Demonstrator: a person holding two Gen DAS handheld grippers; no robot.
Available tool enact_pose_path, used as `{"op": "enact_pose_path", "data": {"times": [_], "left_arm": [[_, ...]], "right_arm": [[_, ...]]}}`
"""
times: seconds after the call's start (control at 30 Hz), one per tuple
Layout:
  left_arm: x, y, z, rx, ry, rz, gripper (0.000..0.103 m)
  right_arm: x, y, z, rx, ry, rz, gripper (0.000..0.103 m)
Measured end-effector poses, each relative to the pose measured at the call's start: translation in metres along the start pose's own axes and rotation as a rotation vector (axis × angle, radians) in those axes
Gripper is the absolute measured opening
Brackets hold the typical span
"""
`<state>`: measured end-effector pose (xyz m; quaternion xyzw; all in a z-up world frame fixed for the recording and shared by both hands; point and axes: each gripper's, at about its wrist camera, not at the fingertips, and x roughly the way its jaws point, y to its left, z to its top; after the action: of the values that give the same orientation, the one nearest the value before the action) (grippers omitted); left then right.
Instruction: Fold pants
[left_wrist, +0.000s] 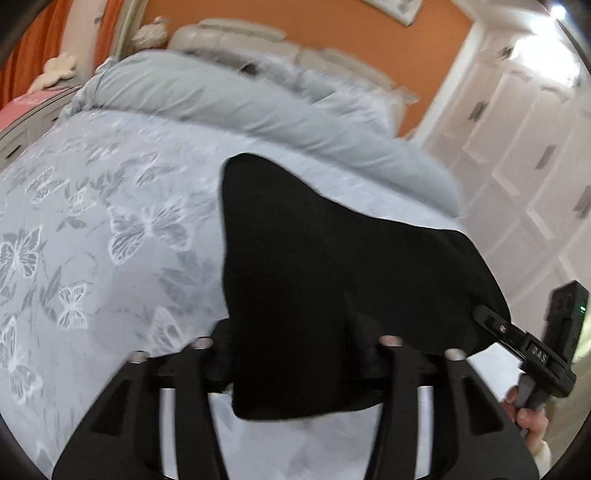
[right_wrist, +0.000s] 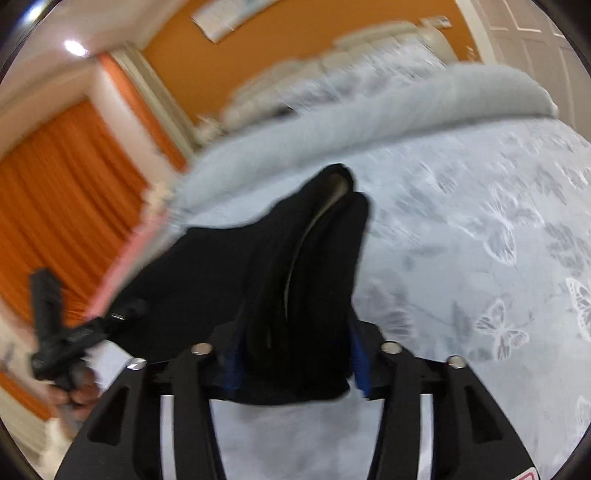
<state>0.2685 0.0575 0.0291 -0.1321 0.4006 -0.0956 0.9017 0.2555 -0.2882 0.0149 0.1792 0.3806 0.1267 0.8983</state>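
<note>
The black pants (left_wrist: 332, 258) hang bunched in the air over the bed, stretched between both grippers. In the left wrist view my left gripper (left_wrist: 295, 358) is shut on one end, and the cloth drapes over its fingers and hides them. My right gripper (left_wrist: 493, 319) shows at the right edge, clamped on the other end. In the right wrist view the pants (right_wrist: 258, 266) are gathered in thick folds between the blue pads (right_wrist: 360, 369) of my right gripper (right_wrist: 295, 369). The left gripper (right_wrist: 125, 314) bites the cloth at the left, held by a hand (right_wrist: 77, 395).
Below lies a pale blue bedspread (left_wrist: 110, 221) with a butterfly pattern. A rolled grey duvet (left_wrist: 221, 96) and a cream headboard (left_wrist: 229, 33) are at the far end. White wardrobe doors (left_wrist: 517, 147) stand on one side, orange curtains (right_wrist: 66, 192) on the other.
</note>
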Motion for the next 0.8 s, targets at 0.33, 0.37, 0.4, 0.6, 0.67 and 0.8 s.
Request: {"op": "enact_pose_path", "data": {"times": [0.33, 0.37, 0.4, 0.6, 0.67, 0.8], "left_arm": [[0.012, 0.068, -0.035, -0.076, -0.012, 0.269, 0.082], [0.007, 0.066, -0.035, -0.069, -0.019, 0.271, 0.083], [0.003, 0.063, -0.036, -0.054, -0.027, 0.277, 0.084], [-0.005, 0.019, -0.055, 0.173, -0.053, 0.386, 0.089], [-0.009, 0.01, -0.063, 0.217, -0.053, 0.396, 0.089], [-0.028, 0.0, -0.078, 0.218, -0.04, 0.346, 0.089]], "right_arm": [[-0.002, -0.007, -0.011, -0.011, -0.03, -0.11, 0.042], [-0.002, 0.006, -0.014, -0.022, -0.02, -0.092, 0.042], [0.009, 0.018, -0.015, -0.035, -0.001, -0.08, 0.042], [0.075, 0.019, -0.045, -0.062, 0.136, -0.254, 0.038], [0.06, 0.02, -0.046, -0.039, 0.11, -0.265, 0.039], [-0.003, 0.038, -0.048, 0.007, 0.047, -0.205, 0.043]]}}
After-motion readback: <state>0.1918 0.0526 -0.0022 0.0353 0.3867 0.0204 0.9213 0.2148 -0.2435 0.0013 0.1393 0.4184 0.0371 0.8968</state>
